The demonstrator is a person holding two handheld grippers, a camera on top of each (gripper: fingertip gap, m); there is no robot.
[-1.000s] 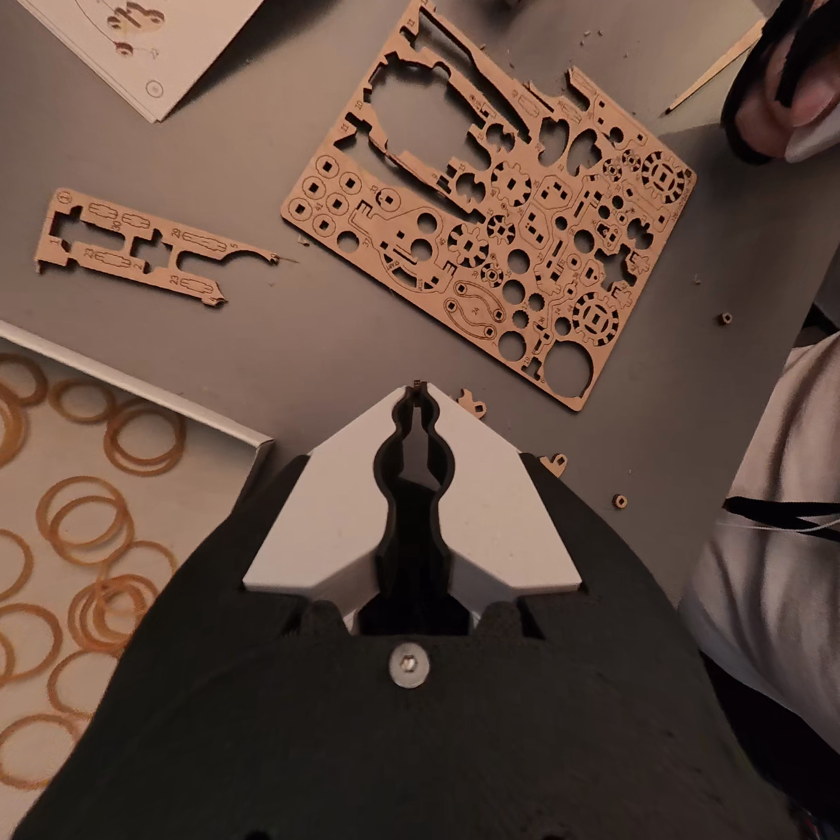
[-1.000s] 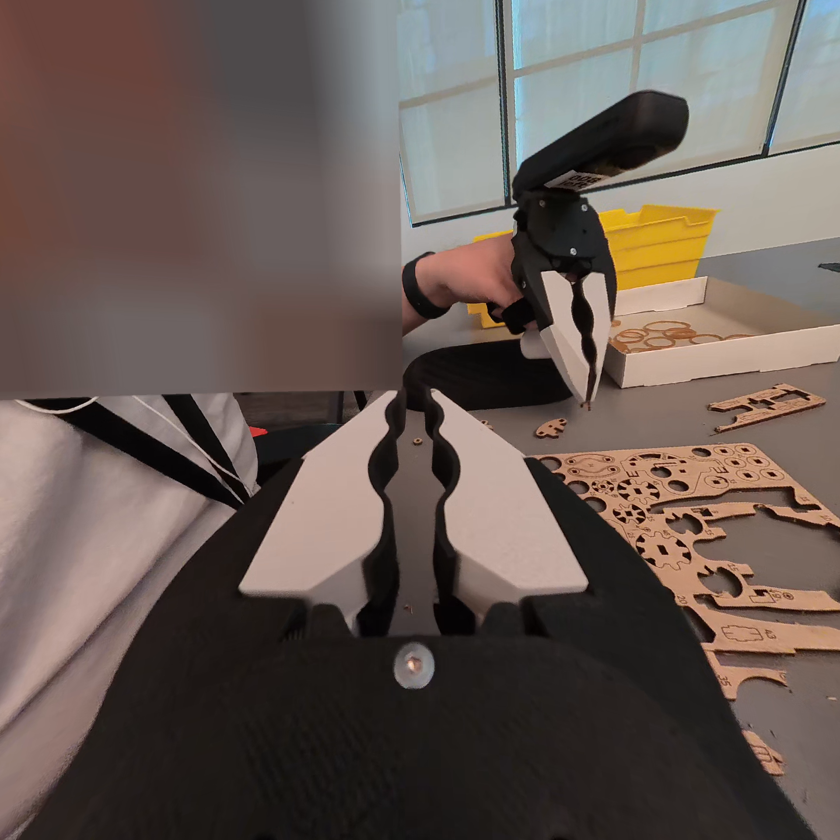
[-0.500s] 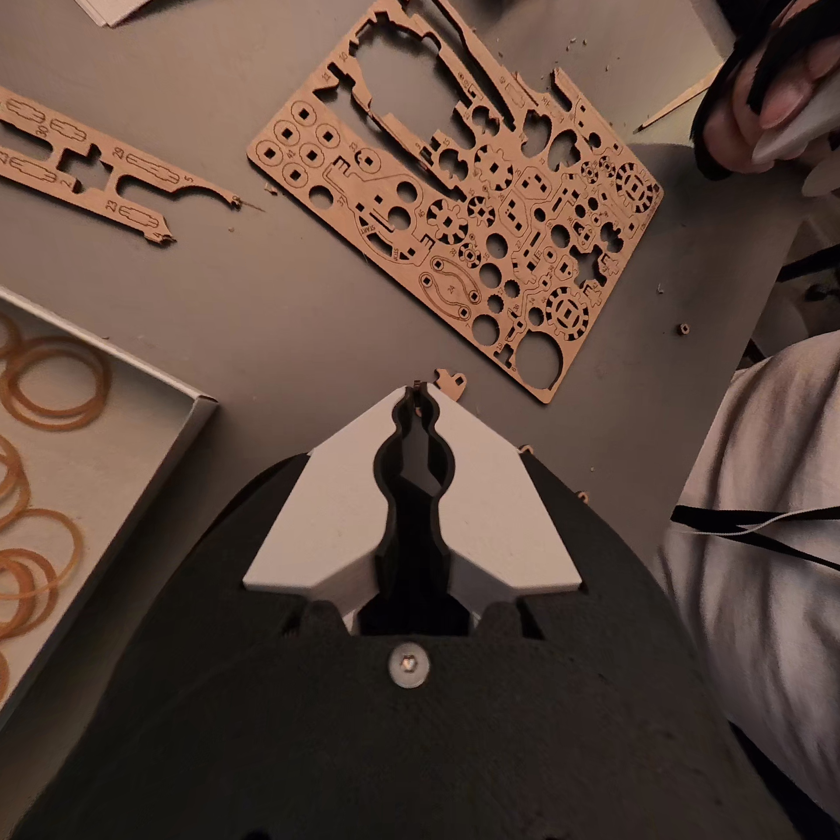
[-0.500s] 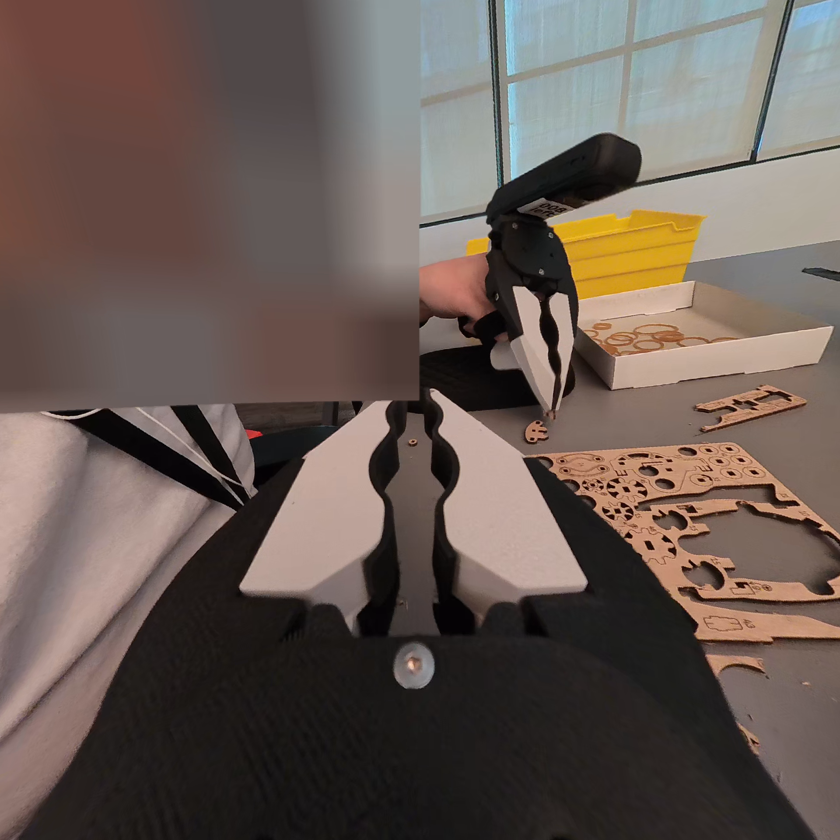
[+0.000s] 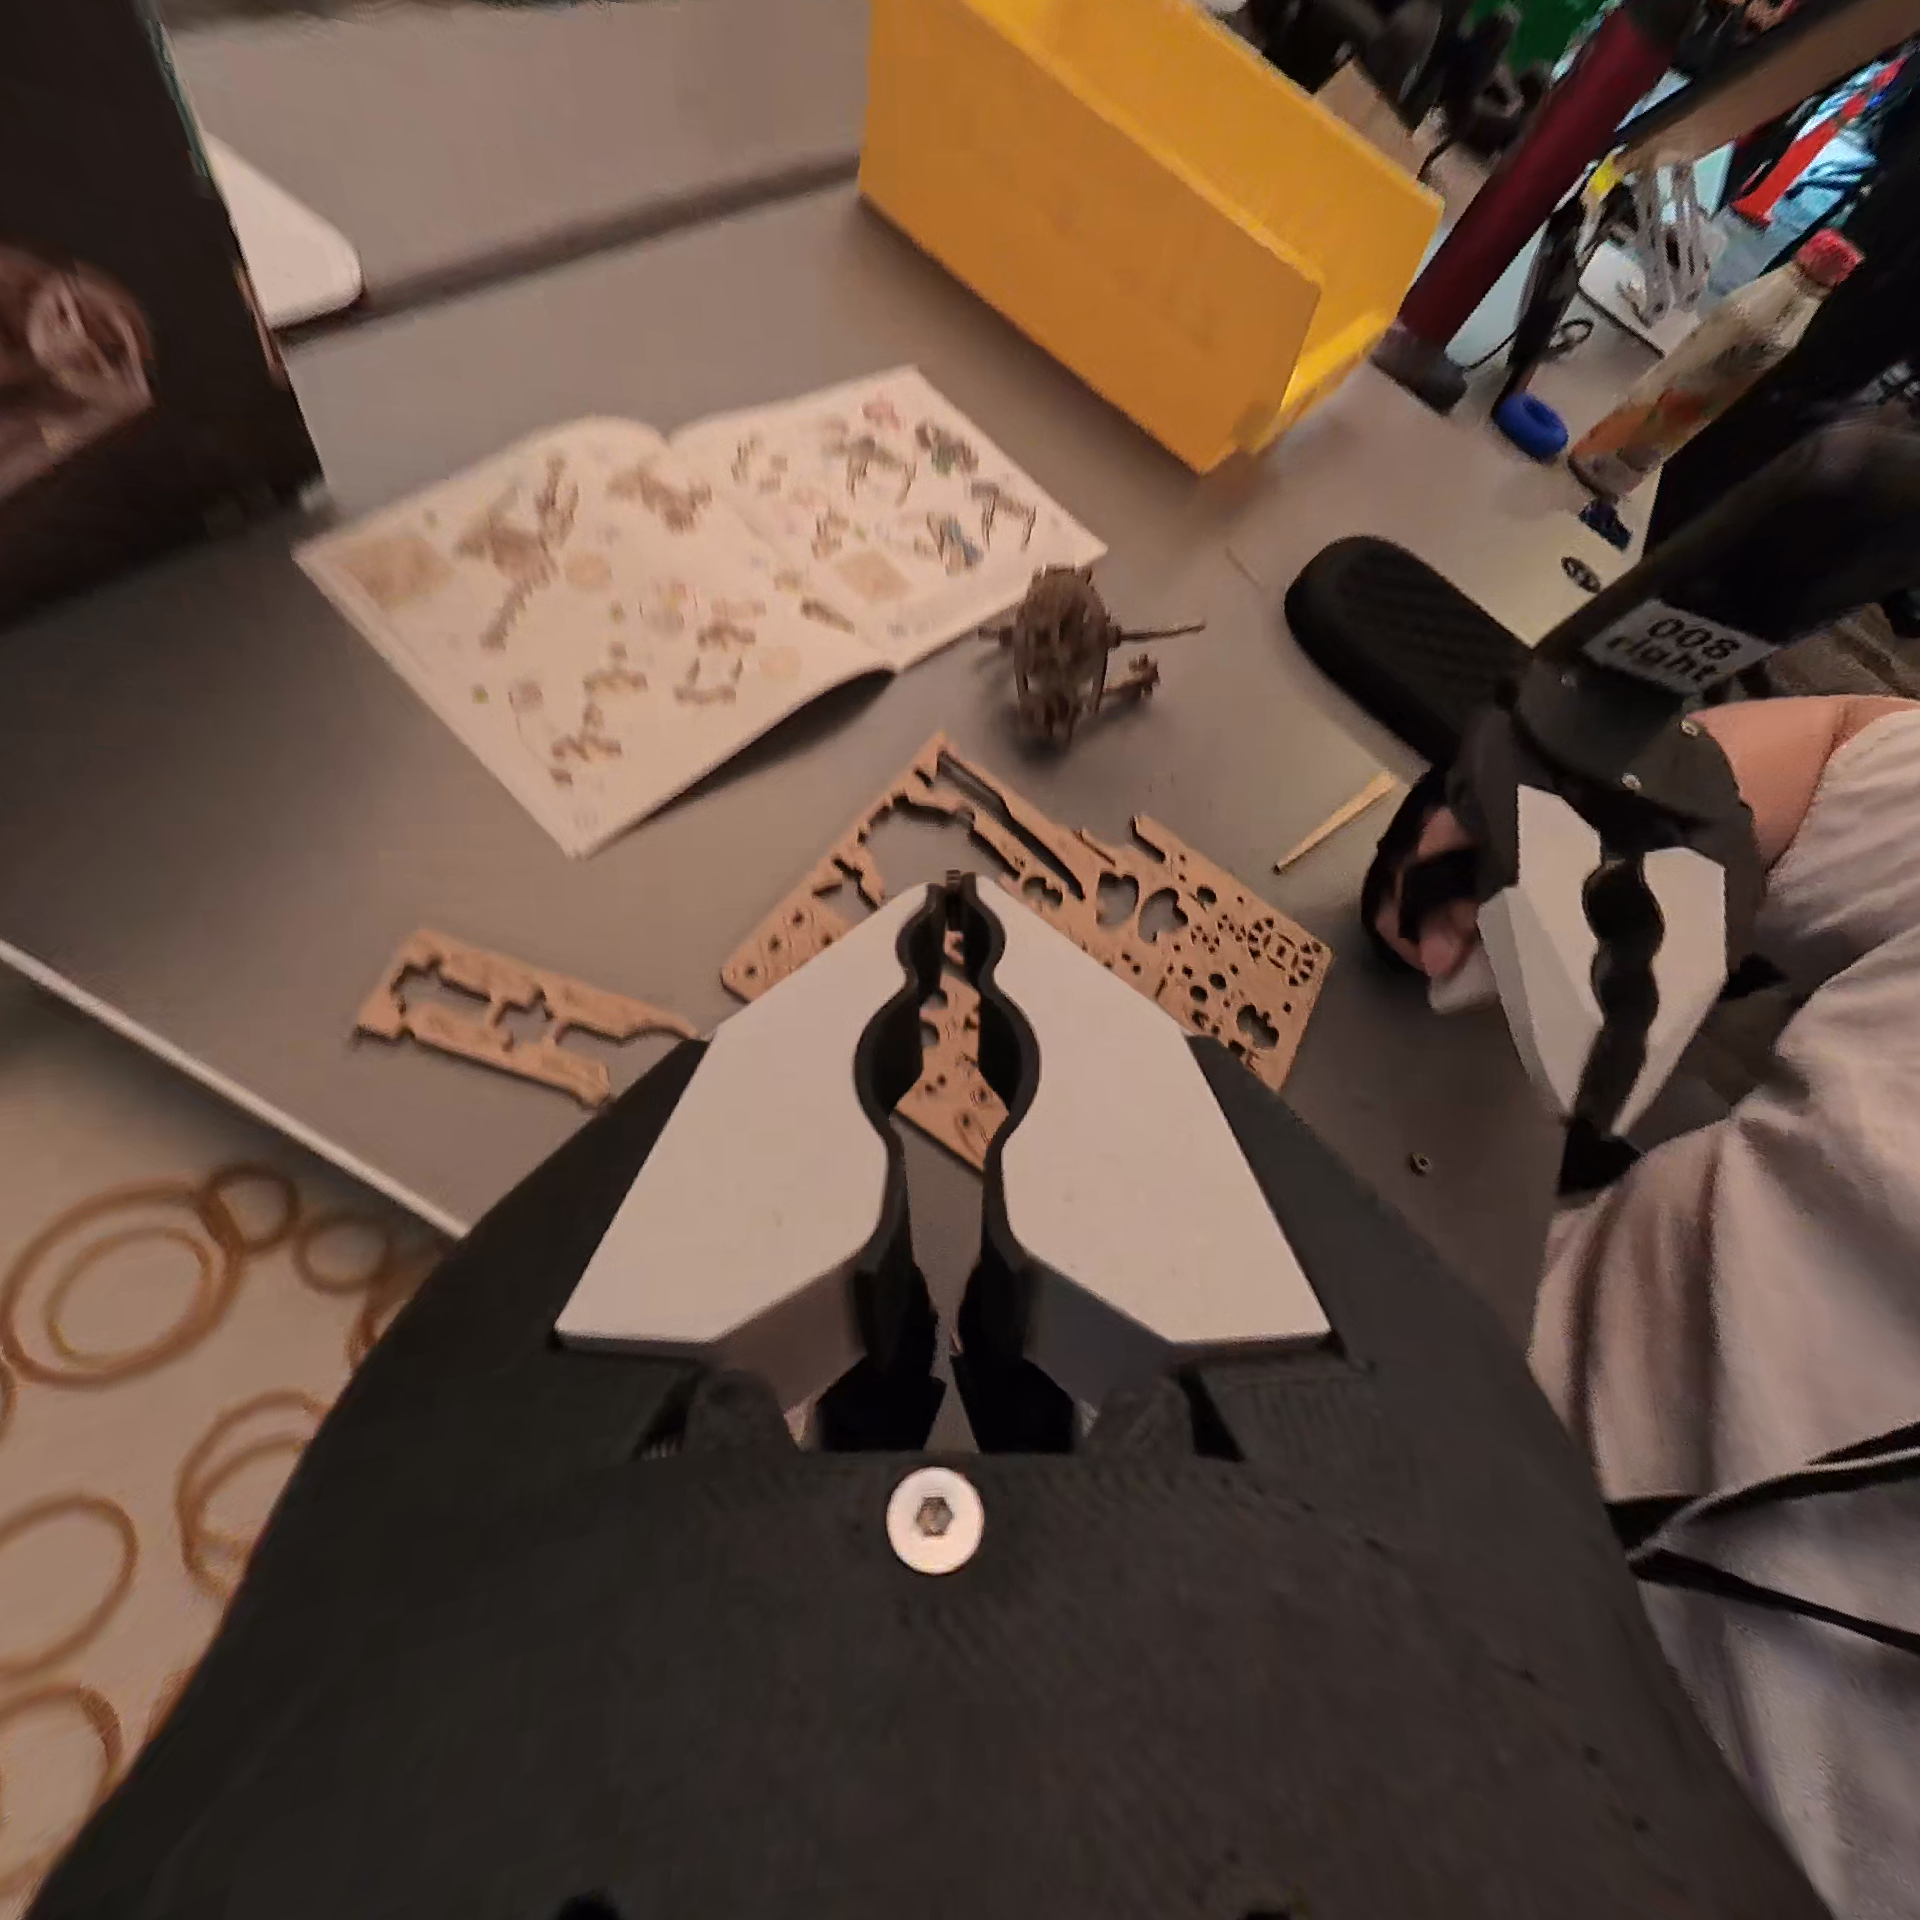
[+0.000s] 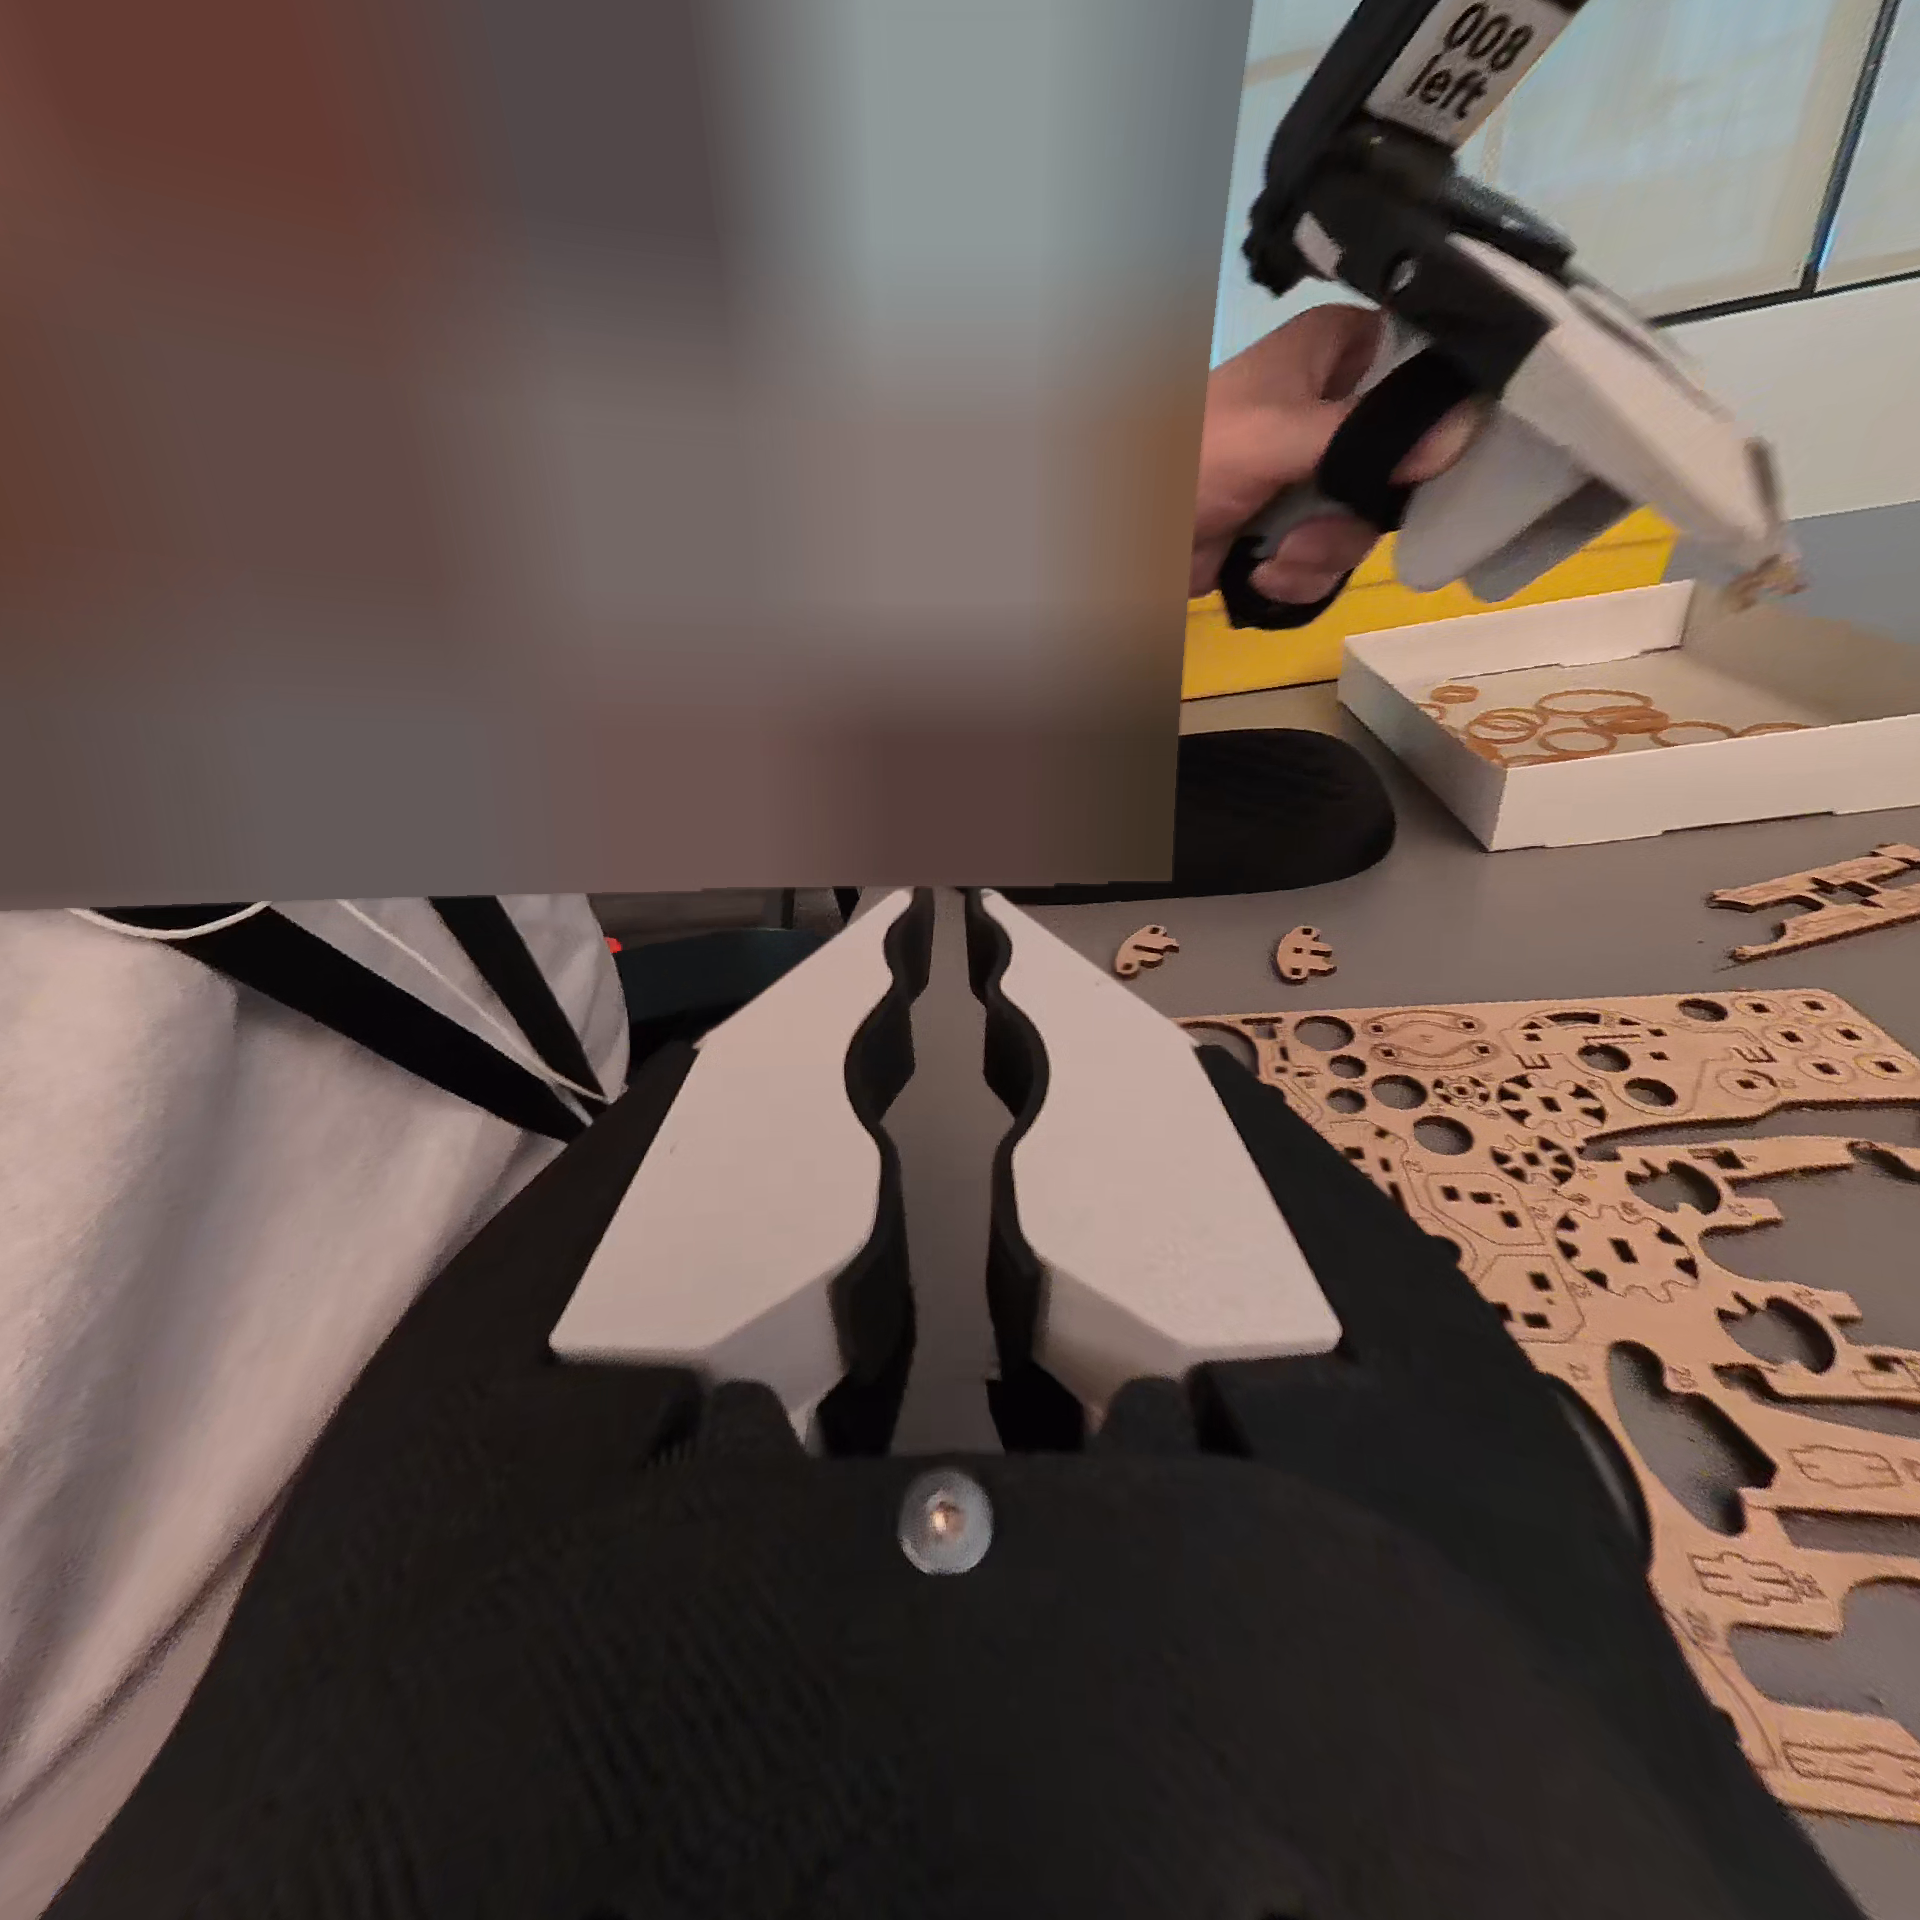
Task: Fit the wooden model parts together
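Note:
My left gripper [image 5: 951, 888] is shut on a small thin wooden part, pinched at its very tips. In the right wrist view the left gripper [image 6: 1766, 566] hangs high above the white box, with the blurred part at its tips. My right gripper [image 6: 945, 904] is empty, its jaws a narrow gap apart, low over the table's near edge. It also shows at the right of the left wrist view [image 5: 1590, 1158]. The punched wooden sheet [image 5: 1143, 935] [image 6: 1558, 1195] lies flat on the grey table. A partly built wooden model [image 5: 1060, 655] stands beyond the sheet.
An open instruction booklet [image 5: 675, 582], a yellow bin [image 5: 1091, 208] and a dark box [image 5: 104, 312] are at the back. A white box [image 6: 1621, 800] holds several rubber bands. A wooden strip fragment [image 5: 499, 1013], a stick [image 5: 1335, 821] and two small loose parts [image 6: 1146, 948] [image 6: 1307, 951] lie on the table. My right fingertips sit around 20 centimetres from my left ones. From either gripper's tips it is about 20 centimetres to the partly built wooden model [image 5: 1060, 655].
My left gripper has risen from just above the table and tilted forward, carrying the small part up over the white box. The right gripper has barely moved.

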